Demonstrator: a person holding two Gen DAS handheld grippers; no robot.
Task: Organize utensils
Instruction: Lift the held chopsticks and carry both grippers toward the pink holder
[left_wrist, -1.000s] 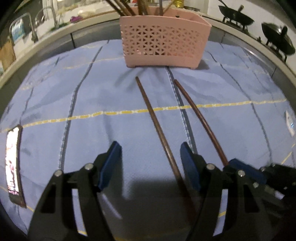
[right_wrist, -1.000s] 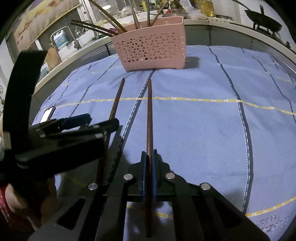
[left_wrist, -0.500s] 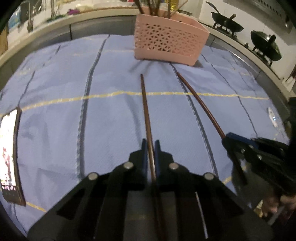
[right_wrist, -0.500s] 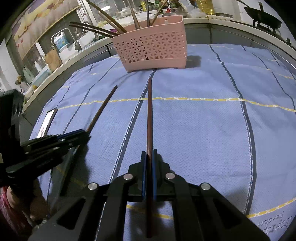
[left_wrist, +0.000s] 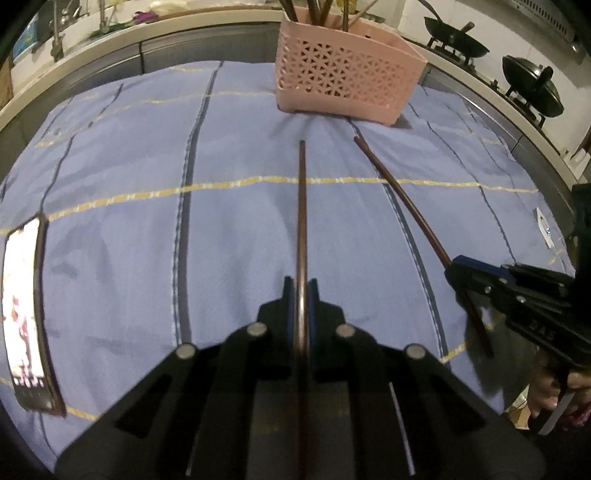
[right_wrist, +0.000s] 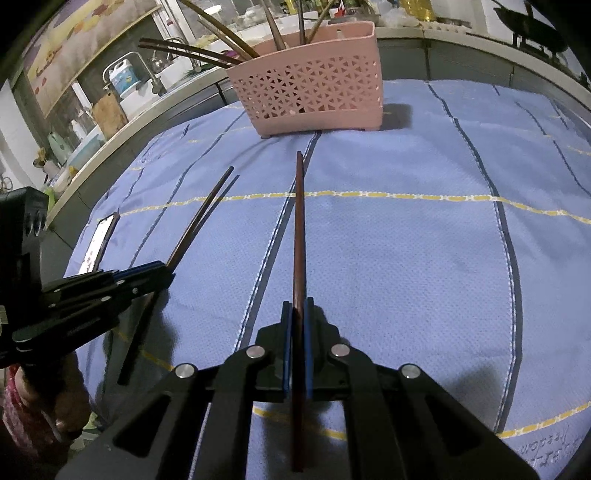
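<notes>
Chopsticks, one in each hand-held gripper. Left hand-held gripper (left_wrist: 302, 291) clamped narrow on a dark chopstick (left_wrist: 302, 221), blue pads pressed against both its sides; stick raised off the cloth (left_wrist: 110, 147), casting a thin shadow beside it in the right wrist view, tip aimed toward the basket (left_wrist: 347, 85). Right hand-held gripper (right_wrist: 297, 317) likewise pinched tight on a second chopstick (right_wrist: 298, 229), held on edge between the pads, tip pointing at the basket's base and stopping short of it. Seen from the left wrist view, same gripper (left_wrist: 461, 267) out near the right edge of the counter, its stick (left_wrist: 402, 195) slanting toward the basket. Seen from the right wrist view, left gripper (right_wrist: 162, 271) near the left edge, its stick (right_wrist: 201, 218) angled the same way.

Pink lattice basket (right_wrist: 306, 92) standing upright at the far edge of the blue striped cloth, several more chopsticks (right_wrist: 207, 55) leaning out of its top. Phone (left_wrist: 24, 314) lying flat at the cloth's left edge, screen lit. Black woks (left_wrist: 532, 88) on a stove beyond the counter's far right corner.
</notes>
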